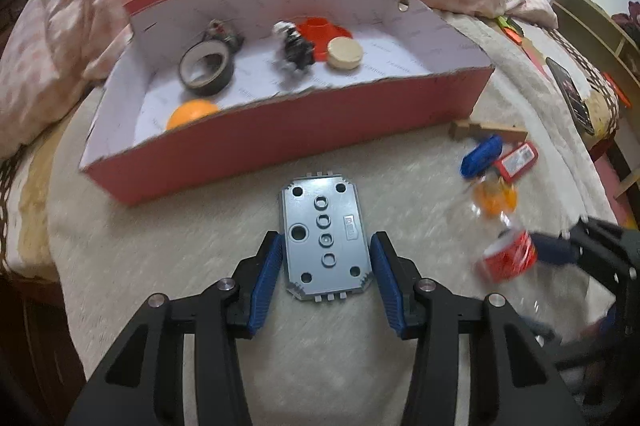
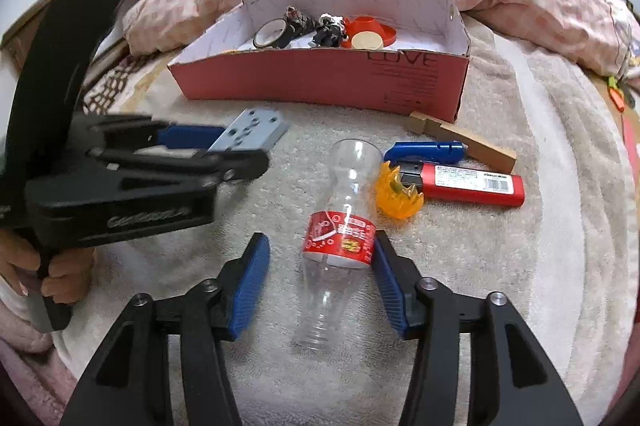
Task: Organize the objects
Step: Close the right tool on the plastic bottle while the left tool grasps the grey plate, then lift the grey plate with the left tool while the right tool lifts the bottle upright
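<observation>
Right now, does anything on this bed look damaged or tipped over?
Yes. The clear plastic bottle lies on its side on the blanket, apparently capless. The red box has a ragged, torn top edge along its front wall. Nothing looks spilled.

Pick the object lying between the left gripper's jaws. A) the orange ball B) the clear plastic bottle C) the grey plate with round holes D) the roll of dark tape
C: in the left wrist view the grey plate with round holes lies flat on the blanket between the blue pads of the left gripper.
</observation>
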Available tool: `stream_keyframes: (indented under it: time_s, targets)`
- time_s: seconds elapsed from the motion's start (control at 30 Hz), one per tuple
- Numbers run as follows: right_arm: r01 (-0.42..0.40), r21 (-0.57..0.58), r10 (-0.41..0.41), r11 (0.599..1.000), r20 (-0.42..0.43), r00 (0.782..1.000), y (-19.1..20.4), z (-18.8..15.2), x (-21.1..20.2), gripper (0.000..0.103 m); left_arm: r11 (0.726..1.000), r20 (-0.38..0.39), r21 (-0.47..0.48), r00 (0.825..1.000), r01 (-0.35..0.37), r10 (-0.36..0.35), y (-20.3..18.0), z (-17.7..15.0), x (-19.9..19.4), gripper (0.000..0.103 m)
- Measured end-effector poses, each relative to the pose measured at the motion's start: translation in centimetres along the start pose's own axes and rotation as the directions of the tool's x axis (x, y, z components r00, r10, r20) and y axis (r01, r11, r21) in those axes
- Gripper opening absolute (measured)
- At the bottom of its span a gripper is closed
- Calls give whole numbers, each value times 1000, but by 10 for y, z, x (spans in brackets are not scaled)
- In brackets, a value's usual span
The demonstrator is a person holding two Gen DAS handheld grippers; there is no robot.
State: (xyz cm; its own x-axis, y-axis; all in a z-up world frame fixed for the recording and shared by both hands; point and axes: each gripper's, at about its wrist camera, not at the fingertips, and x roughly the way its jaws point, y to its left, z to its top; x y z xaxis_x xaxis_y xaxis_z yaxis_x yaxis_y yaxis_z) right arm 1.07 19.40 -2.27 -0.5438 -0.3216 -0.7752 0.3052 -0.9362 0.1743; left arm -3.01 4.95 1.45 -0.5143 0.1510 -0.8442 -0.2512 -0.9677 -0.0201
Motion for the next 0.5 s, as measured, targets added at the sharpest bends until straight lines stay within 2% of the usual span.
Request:
stream_keyframes:
  time_s: [0.07,0.17,0.37,0.5]
  targets:
    - [-19,16,19,1000,6,1000,-1,-1,-1,61,1000,4,-3,1000,18,-18,3,-2,-1,46]
    - [-17,26,17,1000,6,1000,-1,0,-1,61,1000,7,-5,1000,22,-22,4,-2,0,47]
    - [22,11,-22,1000,4,1000,5,-1,-1,62,999,5,28,1000,17,-17,-4,-2,2,58]
    - [50,-7,-50,999,-3,999,9,-1,0,62,999,12,37,1000,16,-16,-5,-2,3,58]
